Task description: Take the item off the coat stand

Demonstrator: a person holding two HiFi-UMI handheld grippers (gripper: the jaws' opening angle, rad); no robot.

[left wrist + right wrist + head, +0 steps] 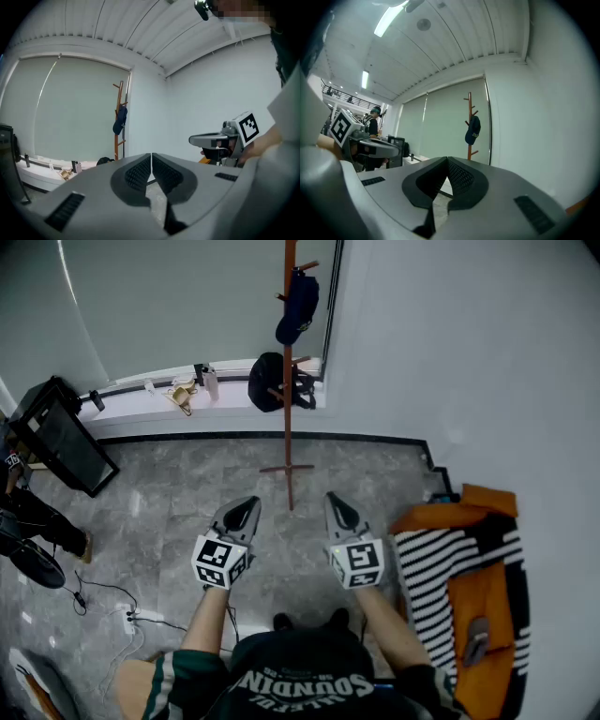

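A wooden coat stand (288,381) rises in the corner by the window, well ahead of both grippers. A dark blue cap (298,306) hangs on an upper peg, and a black bag (272,382) hangs lower down. The cap (120,120) also shows in the left gripper view, and the cap (473,130) shows in the right gripper view. My left gripper (244,512) and right gripper (338,510) are side by side over the floor, both shut and holding nothing. Both point toward the stand from a distance.
A low white window ledge (141,409) holds small items. A black case (61,437) leans at the left. An orange and striped chair (469,587) stands at the right by the white wall. Cables and a power strip (131,617) lie on the grey floor.
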